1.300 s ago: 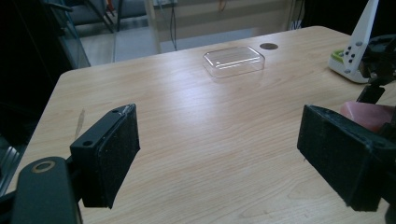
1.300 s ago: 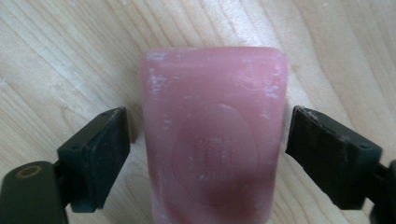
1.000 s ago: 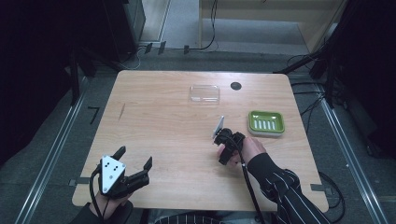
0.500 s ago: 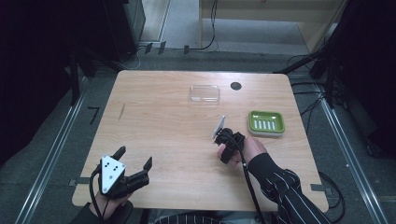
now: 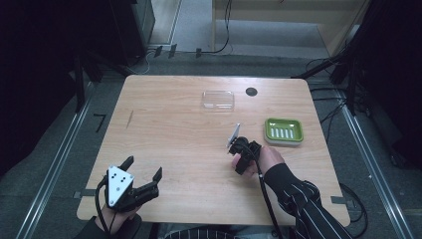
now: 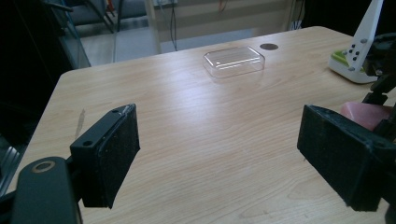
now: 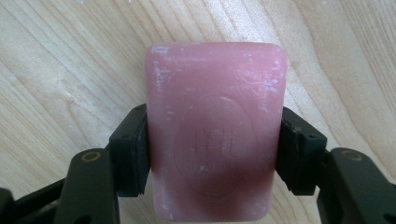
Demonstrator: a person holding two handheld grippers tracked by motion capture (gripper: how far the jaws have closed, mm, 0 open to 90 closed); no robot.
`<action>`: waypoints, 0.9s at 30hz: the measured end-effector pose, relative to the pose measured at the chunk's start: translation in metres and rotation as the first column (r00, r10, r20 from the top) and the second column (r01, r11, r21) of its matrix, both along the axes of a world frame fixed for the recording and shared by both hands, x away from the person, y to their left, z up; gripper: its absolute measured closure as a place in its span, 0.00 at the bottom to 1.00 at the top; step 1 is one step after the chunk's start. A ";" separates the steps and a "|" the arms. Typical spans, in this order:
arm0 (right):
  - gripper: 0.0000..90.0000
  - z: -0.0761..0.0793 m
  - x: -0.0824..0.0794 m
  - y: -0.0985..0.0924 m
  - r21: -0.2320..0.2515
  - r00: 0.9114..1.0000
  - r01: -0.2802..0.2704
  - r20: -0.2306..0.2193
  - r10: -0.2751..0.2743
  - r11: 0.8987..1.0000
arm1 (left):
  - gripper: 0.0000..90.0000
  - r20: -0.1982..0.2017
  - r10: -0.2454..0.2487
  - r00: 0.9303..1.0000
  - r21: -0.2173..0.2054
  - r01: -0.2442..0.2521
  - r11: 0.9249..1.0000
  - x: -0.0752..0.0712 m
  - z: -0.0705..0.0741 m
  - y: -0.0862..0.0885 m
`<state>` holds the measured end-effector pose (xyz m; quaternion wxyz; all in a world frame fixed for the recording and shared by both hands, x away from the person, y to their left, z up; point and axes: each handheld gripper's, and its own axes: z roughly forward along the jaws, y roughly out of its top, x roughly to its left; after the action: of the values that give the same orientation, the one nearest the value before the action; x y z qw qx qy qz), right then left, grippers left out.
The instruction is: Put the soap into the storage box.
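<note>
the right gripper (image 5: 242,155) sits right of the middle of the light wooden table (image 5: 174,134), its jaws pinching a pink rectangular bar of soap (image 7: 214,128) by its long sides, flat over the wood. across the last second the hand has barely moved, so the grip looks settled rather than fresh. just beside it, toward the right edge, waits a green slotted soap dish (image 5: 283,130), the likely target. a clear plastic lid (image 5: 218,99) lies near the far edge. the left gripper (image 5: 134,181) rests at the near-left corner, jaws spread wide, holding nothing, unchanged too.
</note>
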<state>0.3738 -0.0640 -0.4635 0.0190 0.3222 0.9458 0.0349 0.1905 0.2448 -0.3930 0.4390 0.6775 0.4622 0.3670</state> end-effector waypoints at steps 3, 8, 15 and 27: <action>0.43 0.000 0.000 0.000 0.001 1.000 0.002 -0.002 -0.002 1.000 | 0.15 0.000 0.000 1.000 0.000 0.000 1.000 0.000 0.000 0.000; 0.43 0.000 0.000 -0.001 0.005 1.000 -0.005 0.001 0.005 1.000 | 0.15 -0.001 -0.002 1.000 0.004 0.002 1.000 0.000 0.000 -0.001; 0.43 0.000 0.001 -0.001 0.001 1.000 -0.025 0.000 0.025 1.000 | 0.15 -0.001 -0.002 1.000 0.002 0.002 1.000 0.000 0.000 0.000; 0.43 0.005 0.001 -0.003 -0.017 0.999 -0.037 0.016 0.037 0.999 | 0.15 0.000 -0.001 1.000 0.002 0.001 1.000 0.000 0.000 0.000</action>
<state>0.3752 -0.0671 -0.4583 0.0287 0.3043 0.9517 0.0299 0.1905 0.2448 -0.3930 0.4387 0.6781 0.4614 0.3671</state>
